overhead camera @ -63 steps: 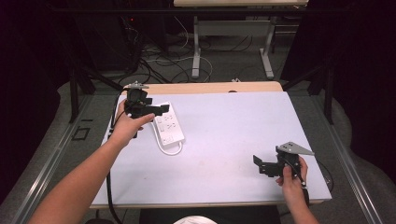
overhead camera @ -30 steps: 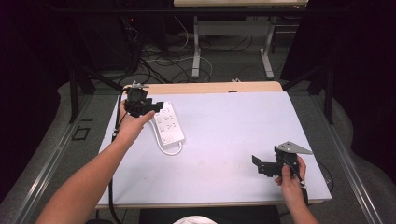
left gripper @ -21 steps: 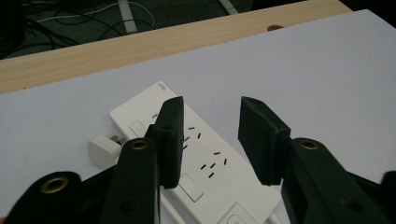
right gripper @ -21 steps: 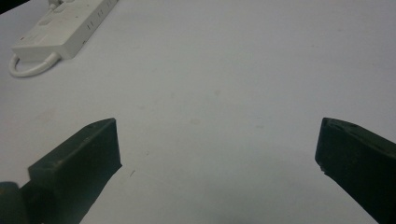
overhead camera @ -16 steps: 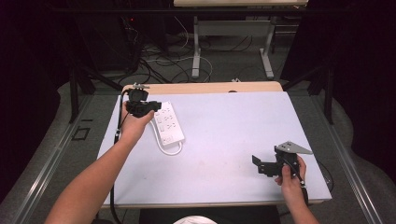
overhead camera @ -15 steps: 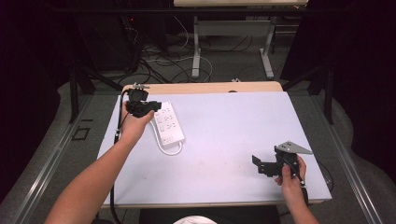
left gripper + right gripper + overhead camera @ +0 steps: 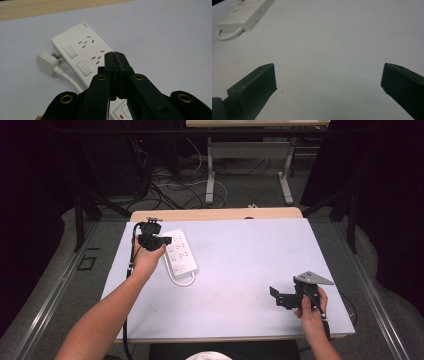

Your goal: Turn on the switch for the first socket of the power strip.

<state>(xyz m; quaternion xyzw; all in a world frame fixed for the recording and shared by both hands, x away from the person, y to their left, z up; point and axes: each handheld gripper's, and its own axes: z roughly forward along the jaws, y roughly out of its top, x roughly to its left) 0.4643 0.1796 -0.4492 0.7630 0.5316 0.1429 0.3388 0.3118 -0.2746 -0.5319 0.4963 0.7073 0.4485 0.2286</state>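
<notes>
While the left gripper (image 7: 117, 56) hovers over the white power strip (image 7: 86, 56) at the table's (image 7: 250, 255) far left, its jaws have just closed and meet with nothing between them. Near the table's front right corner, the right gripper (image 7: 276, 296) stands spread wide above bare tabletop.

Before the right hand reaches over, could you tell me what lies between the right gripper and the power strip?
Bare table between right gripper and power strip, per the high view.
</notes>
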